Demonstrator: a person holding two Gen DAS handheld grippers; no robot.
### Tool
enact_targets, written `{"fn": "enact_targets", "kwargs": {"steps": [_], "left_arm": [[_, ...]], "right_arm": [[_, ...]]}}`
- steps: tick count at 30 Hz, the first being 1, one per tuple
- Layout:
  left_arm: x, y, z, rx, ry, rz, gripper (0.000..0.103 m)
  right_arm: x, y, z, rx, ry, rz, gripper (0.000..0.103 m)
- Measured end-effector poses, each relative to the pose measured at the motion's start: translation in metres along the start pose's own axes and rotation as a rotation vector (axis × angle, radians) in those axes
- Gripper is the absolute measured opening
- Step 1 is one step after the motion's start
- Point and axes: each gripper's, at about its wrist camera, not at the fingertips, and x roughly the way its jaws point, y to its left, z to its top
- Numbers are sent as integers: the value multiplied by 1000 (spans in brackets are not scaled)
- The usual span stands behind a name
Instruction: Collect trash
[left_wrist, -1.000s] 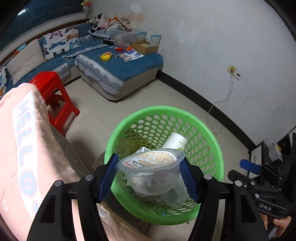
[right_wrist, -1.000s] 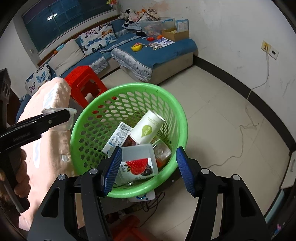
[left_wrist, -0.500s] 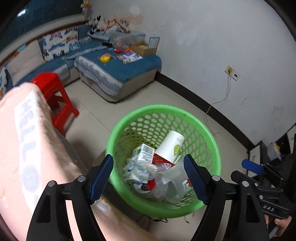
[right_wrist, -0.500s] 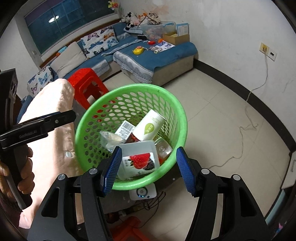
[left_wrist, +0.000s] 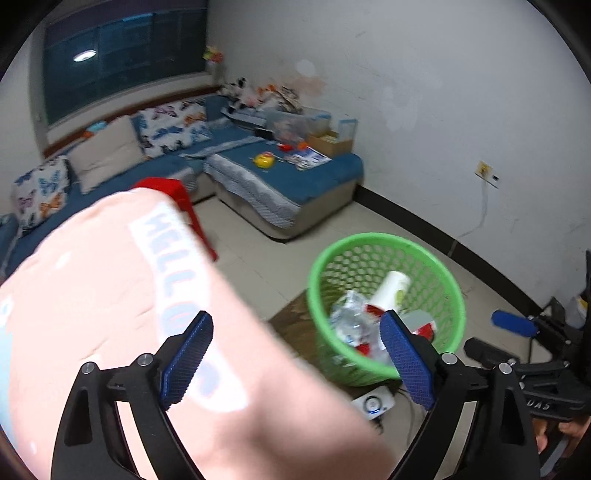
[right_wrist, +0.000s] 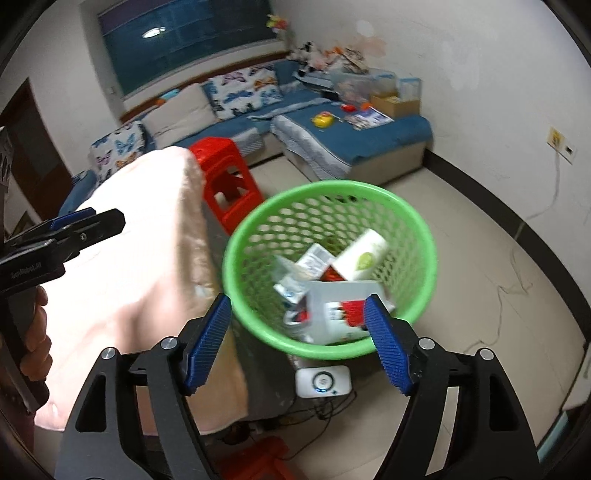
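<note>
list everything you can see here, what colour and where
basket: 1, green, on the floor, holding trash
tube: 1, white, in basket
strawberry box: 1, white and red, in basket
clear wrapper: 1, in basket
stool: 1, red, beside pink cloth
cloth: 1, pink, over a surface left of basket
sofa: 1, blue, by far wall
small device: 1, white, on floor under basket
left gripper: opening, nothing between fingers
right gripper: opening, nothing between fingers

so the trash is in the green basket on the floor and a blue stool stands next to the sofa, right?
Not quite: the stool is red, not blue, as the right wrist view shows. The rest holds: the trash lies in the green basket on the floor, and the stool stands next to the sofa.
</note>
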Motion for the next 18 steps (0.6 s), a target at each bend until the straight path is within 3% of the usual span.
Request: {"fn": "enact_targets", "kwargs": {"steps": [13, 18], "left_arm": [[-85, 79, -57, -66, -70, 236, 93], [-111, 103, -72, -123, -81, 276, 94]], "right_arm": [[-19, 85, -9, -150, -66, 87, 85], [-24, 115, -14, -193, -80, 134, 86]]}}
